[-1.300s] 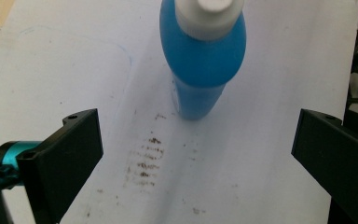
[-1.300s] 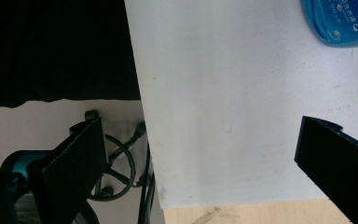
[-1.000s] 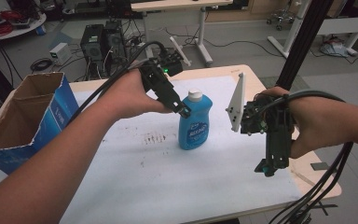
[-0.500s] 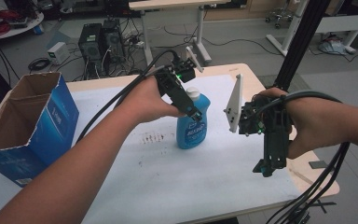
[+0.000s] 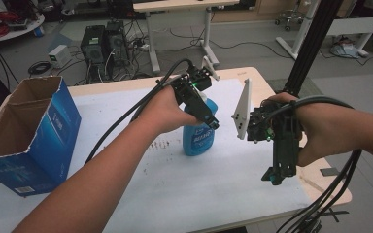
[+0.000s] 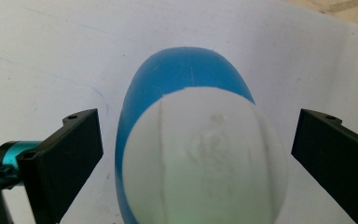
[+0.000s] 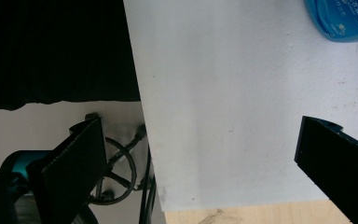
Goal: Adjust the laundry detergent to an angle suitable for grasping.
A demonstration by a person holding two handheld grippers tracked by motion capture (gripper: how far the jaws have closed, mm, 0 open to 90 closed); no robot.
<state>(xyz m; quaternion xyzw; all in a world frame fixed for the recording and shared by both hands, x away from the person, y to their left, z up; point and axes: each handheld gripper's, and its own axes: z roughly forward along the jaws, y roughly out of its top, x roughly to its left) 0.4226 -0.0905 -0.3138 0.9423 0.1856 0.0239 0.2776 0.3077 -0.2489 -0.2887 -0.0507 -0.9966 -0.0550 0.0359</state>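
- Left gripper (image 5: pixel 212 122) shifted from beside the bottle's shoulder to directly over its cap since the earlier frames; bottle in the same spot on the table; right gripper (image 5: pixel 275 177) unchanged in place.
- Blue translucent plastic bottle with white cap (image 5: pixel 199 130): upright on the white sheet covering the table (image 5: pixel 175 194), near the middle.
- Left gripper view: jaws spread wide, one on each side of the white cap (image 6: pixel 205 158), neither touching it; blue bottle body (image 6: pixel 186 70) visible beyond the cap; nothing gripped.
- Right gripper: held off the table's right edge, pointing downward, well apart from the bottle; jaws wide apart, nothing between them but sheet and table edge (image 7: pixel 242 215).
- Open blue cardboard box (image 5: pixel 26 131): at the table's left end, well apart from the bottle.
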